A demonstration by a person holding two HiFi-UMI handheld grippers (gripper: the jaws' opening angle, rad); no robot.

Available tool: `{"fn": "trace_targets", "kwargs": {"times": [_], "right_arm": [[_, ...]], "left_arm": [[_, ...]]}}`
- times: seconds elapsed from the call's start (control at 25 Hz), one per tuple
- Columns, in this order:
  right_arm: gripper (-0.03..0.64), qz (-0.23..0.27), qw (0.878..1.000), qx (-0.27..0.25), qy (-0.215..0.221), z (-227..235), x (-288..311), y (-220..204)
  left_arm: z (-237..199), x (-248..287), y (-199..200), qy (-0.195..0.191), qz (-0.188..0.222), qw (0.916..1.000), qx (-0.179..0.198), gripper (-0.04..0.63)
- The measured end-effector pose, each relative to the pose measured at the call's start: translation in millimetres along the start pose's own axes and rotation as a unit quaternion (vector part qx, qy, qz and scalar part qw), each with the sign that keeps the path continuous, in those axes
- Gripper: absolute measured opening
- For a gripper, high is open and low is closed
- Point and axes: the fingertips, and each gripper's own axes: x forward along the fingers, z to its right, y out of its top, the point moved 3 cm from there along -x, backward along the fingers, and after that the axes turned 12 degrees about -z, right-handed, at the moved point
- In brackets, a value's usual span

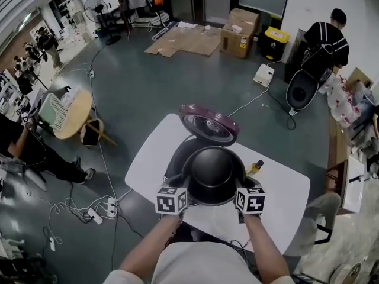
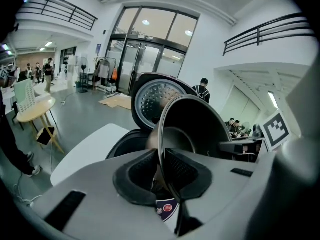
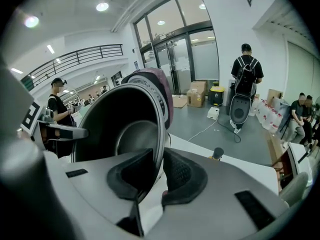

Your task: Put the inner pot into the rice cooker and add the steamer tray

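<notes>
The dark inner pot [image 1: 213,171] hangs above the white table [image 1: 153,154], held by its rim from both sides. My left gripper [image 1: 181,189] is shut on the rim's left side, and the thin rim [image 2: 161,149] runs between its black pads. My right gripper [image 1: 239,189] is shut on the rim's right side, where the pot [image 3: 120,126] fills the view. Just behind and below the pot stands the black rice cooker [image 1: 175,165] with its purple lid [image 1: 208,125] raised. Its opening [image 2: 127,143] shows under the pot. I see no steamer tray.
A small yellow-and-black bottle [image 1: 256,167] stands on the table right of the cooker. A chair [image 1: 324,213] is at the table's right end. Cables and a power strip [image 1: 102,208] lie on the floor to the left. People stand around the room.
</notes>
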Motion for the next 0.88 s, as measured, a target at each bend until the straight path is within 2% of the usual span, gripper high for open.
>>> {"fn": "trace_targets", "kwargs": {"times": [0.4,0.88], "right_arm": [[0.08,0.0,0.999,-0.028,0.018,-44.4,27.7,22.5],[0.082,-0.019,0.999,-0.032,0.01,-55.2,53.4,30.4]], "left_arm": [[-49.4,-17.5,4.5,0.031,0.013,0.9991,-0.025,0.066],[-77.2,-0.2,6.1,0.027,-0.012,0.9993,-0.024,0.066]]}}
